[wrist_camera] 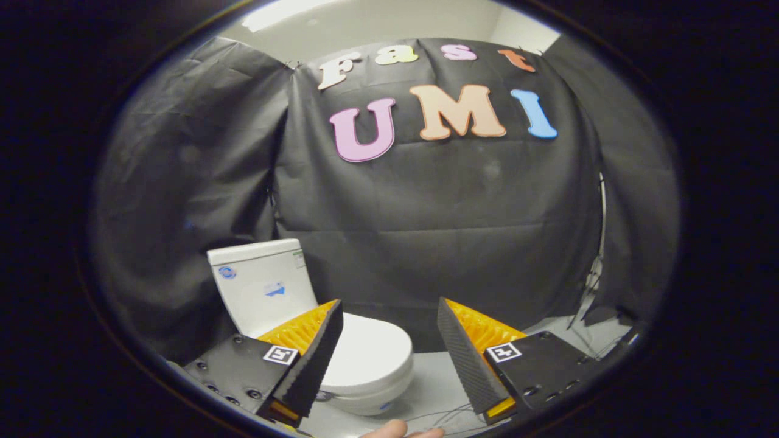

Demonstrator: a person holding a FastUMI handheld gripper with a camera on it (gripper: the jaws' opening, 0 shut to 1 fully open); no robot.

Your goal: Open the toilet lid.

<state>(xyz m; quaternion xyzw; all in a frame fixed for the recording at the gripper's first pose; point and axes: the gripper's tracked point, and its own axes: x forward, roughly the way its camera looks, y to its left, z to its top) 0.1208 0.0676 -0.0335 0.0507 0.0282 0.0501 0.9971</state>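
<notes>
- The gripper (389, 316) hangs in the air with its two ridged fingers spread wide, nothing between them but open space.
- The white ceramic toilet (316, 328) stands on the pale grey floor (432, 389) ahead of the fingers and off toward the left one, well apart from both tips; the left finger's tip overlaps the near side of the bowl from this angle, though I judge that to be line of sight, not contact.
- The smooth white oval toilet lid (368, 353) lies flat and shut on the seat, its long axis running from the boxy white cistern (261, 286) at the back out toward its rounded front, which points to the gripper's right.
- So the lid's free front edge is the nearest part to the gap between the fingers, and the hinge sits farther off, by the cistern and behind the left finger.
- My guess is that the gripper must come down and forward, a little leftward, to catch that front lip.
- A fingertip of the person's hand (401, 431) peeks in below the fingers.
- Thin cables (450, 417) trail on the floor near the right finger.
</notes>
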